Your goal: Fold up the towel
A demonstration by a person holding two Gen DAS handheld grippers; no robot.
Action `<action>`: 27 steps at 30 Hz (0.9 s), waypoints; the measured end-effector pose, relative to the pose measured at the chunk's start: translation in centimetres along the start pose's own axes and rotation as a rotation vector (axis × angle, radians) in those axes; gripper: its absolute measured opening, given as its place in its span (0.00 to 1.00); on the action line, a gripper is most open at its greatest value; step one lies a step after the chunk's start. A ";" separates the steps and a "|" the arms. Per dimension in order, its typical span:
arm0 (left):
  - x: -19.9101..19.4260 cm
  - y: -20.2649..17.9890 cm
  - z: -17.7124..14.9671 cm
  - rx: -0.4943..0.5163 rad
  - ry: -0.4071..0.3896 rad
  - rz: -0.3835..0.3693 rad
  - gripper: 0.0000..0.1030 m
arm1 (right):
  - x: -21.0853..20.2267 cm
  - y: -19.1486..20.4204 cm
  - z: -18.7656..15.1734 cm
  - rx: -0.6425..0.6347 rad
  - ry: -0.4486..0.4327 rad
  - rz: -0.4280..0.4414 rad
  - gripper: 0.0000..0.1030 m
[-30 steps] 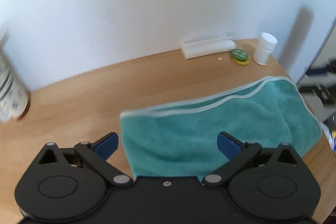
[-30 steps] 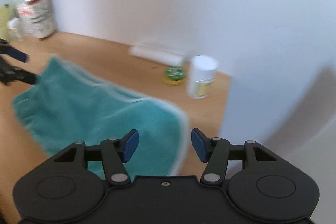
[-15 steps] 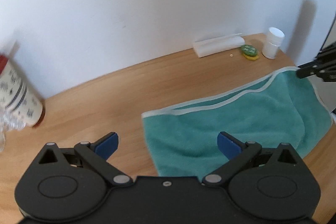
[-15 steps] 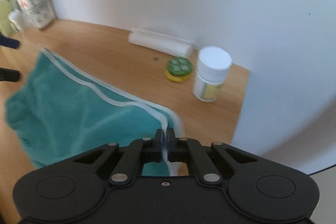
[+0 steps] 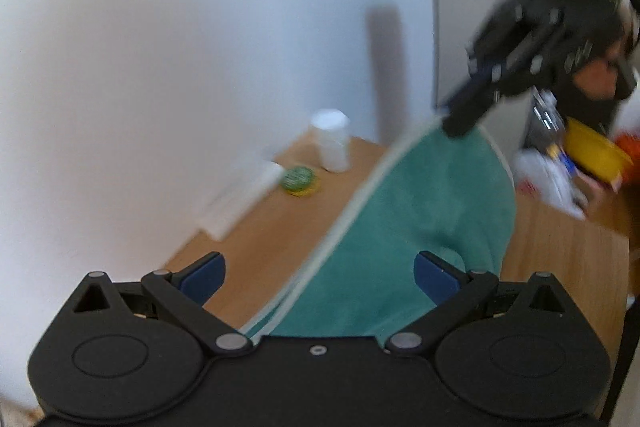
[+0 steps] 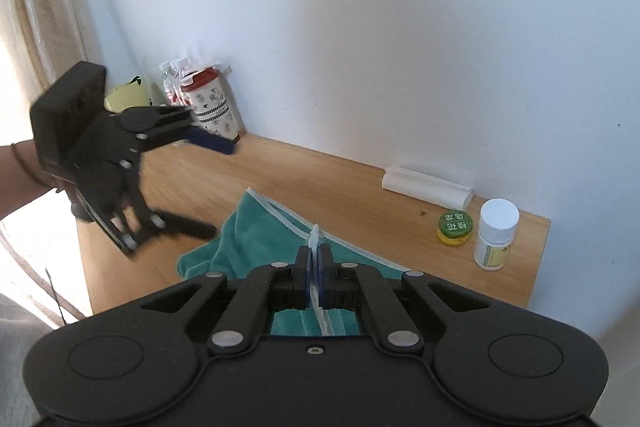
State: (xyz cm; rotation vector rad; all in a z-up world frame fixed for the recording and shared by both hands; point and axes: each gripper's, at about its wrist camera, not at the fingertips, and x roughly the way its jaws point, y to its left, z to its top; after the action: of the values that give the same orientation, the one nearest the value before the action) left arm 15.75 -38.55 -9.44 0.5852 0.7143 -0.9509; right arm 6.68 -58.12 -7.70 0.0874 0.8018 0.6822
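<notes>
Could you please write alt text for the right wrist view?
The right claw is shut on the white edge of a teal towel on a wooden table. The left claw, open, is at left; a white bottle stands at right.

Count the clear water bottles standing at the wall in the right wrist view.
2 water bottles show, by their white caps, side by side against the wall behind the red-lidded patterned tumbler. The left gripper blocks that corner, so more may be hidden.
</notes>
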 end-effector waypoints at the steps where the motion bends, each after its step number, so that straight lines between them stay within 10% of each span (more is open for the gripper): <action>1: 0.6 -0.1 0.1 0.006 0.006 0.002 0.99 | -0.1 0.0 0.0 0.001 -0.003 0.002 0.03; 10: 4.9 0.6 1.8 -0.008 0.001 -0.098 0.94 | -1.6 -0.4 0.3 0.024 -0.049 0.012 0.03; 19: 6.8 0.6 1.3 0.005 0.082 -0.244 0.22 | -2.5 -0.4 -0.7 0.055 -0.056 0.000 0.03; 27: 6.6 1.2 2.1 0.019 0.080 -0.119 0.13 | -1.9 -1.3 -0.4 0.056 -0.047 -0.170 0.03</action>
State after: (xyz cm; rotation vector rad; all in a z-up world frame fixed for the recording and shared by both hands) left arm 19.99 -42.90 -12.96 0.6048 0.8192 -1.0502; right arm 6.15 -60.39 -7.18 0.0848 0.7739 0.4955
